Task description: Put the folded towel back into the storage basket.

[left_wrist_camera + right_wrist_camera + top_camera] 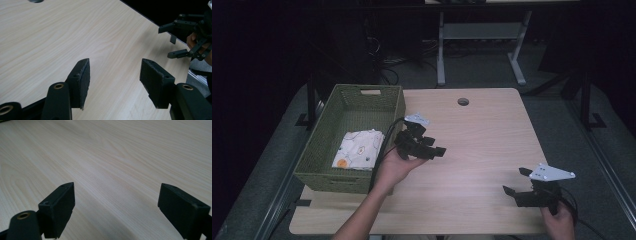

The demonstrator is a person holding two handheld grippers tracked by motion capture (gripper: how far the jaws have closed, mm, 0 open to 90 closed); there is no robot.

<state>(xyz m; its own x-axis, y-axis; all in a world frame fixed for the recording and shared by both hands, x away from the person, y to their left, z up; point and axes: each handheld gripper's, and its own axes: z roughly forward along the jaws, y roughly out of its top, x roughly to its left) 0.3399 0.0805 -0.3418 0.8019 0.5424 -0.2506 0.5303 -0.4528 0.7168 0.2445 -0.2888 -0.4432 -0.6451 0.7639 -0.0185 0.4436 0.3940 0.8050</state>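
Note:
A green woven basket (328, 178) stands on the left part of the light wooden table (482, 135). Inside it lies a folded white cloth (358, 149) with small orange and yellow prints. My left gripper (436, 146) hovers just right of the basket and points right across the table. Its jaws are open with bare wood between the pads (82, 82). My right gripper (515, 181) is held low at the front right corner, open and empty, pointing left. In the left gripper view the right gripper (166, 42) appears at the far table edge. In its own view the right gripper (117, 187) frames bare tabletop.
A round cable hole (463, 101) sits near the table's far edge. Beyond the table stand white desk legs (441, 55) on a dark floor with cables. The table's right edge (150, 22) runs close behind the right gripper.

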